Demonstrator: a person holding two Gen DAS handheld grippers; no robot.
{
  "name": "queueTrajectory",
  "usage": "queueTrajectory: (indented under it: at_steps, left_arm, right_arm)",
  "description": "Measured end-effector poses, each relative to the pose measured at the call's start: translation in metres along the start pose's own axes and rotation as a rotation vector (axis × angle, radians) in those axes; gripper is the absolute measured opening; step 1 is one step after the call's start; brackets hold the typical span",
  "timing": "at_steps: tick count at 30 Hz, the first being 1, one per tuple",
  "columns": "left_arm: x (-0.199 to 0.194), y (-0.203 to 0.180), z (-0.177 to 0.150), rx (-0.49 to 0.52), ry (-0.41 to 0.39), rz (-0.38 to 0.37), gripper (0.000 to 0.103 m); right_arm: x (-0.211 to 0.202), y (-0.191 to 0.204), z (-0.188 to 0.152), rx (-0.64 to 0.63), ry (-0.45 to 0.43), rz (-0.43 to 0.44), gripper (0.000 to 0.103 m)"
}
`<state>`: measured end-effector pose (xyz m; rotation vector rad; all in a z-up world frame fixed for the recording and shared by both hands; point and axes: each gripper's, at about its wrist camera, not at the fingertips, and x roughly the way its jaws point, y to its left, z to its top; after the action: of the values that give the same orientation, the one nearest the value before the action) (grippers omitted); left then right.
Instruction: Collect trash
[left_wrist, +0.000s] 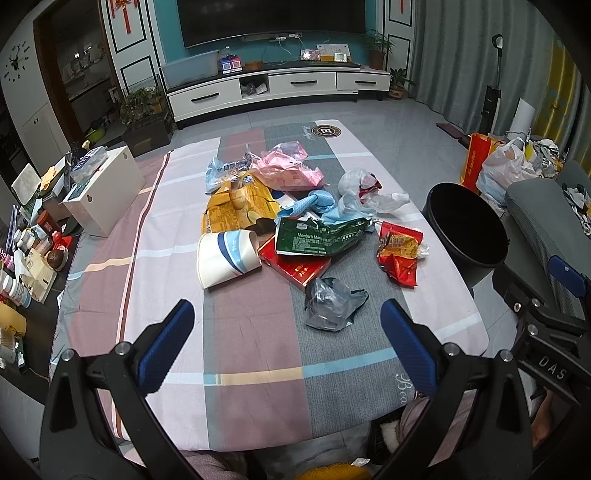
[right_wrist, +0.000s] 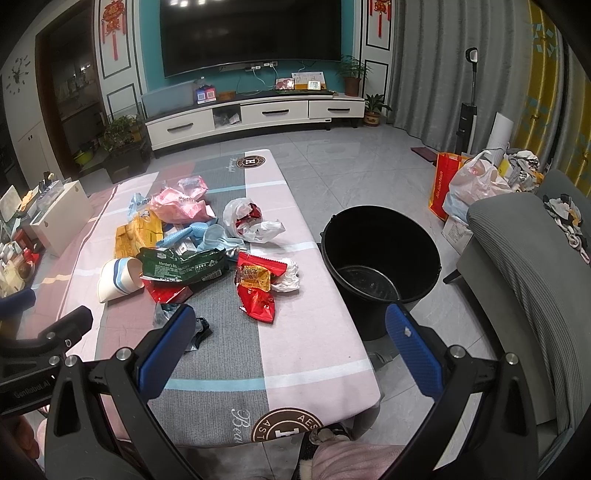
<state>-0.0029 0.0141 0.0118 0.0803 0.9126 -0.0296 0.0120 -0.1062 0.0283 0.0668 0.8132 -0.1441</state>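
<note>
A heap of trash lies on the cloth-covered table (left_wrist: 251, 350): a paper cup (left_wrist: 227, 256) on its side, a red box (left_wrist: 295, 264), a green packet (left_wrist: 317, 236), a red snack wrapper (left_wrist: 399, 251), a grey crumpled bag (left_wrist: 332, 302), yellow (left_wrist: 236, 208), pink (left_wrist: 284, 168) and white (left_wrist: 364, 186) bags. A black bucket (right_wrist: 380, 254) stands on the floor right of the table. My left gripper (left_wrist: 288, 317) is open and empty above the table's near end, just short of the grey bag. My right gripper (right_wrist: 291, 325) is open and empty between the table's right edge and the bucket.
A white box (left_wrist: 107, 188) and small bottles and jars (left_wrist: 29, 254) crowd the low surface at left. A grey sofa arm (right_wrist: 524, 266) is at right, with filled bags (right_wrist: 469, 184) on the floor behind it. A TV cabinet (left_wrist: 277, 86) stands at the far wall.
</note>
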Motion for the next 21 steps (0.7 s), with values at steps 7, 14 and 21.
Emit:
queueTrajectory:
  at_steps: [7, 14, 21]
  left_arm:
    - [0.001, -0.001, 0.000, 0.005, 0.002, 0.002, 0.100]
    - [0.007, -0.002, -0.002, 0.007, 0.010, -0.005, 0.100]
    - [0.042, 0.012, -0.013, -0.056, 0.074, -0.158, 0.100]
  right_arm:
    - [0.000, 0.002, 0.000, -0.001, 0.000, 0.000, 0.100]
    - [0.001, 0.004, -0.001, 0.001, 0.003, 0.006, 0.100]
    - [0.027, -0.009, -0.012, -0.034, -0.009, 0.206, 0.100]
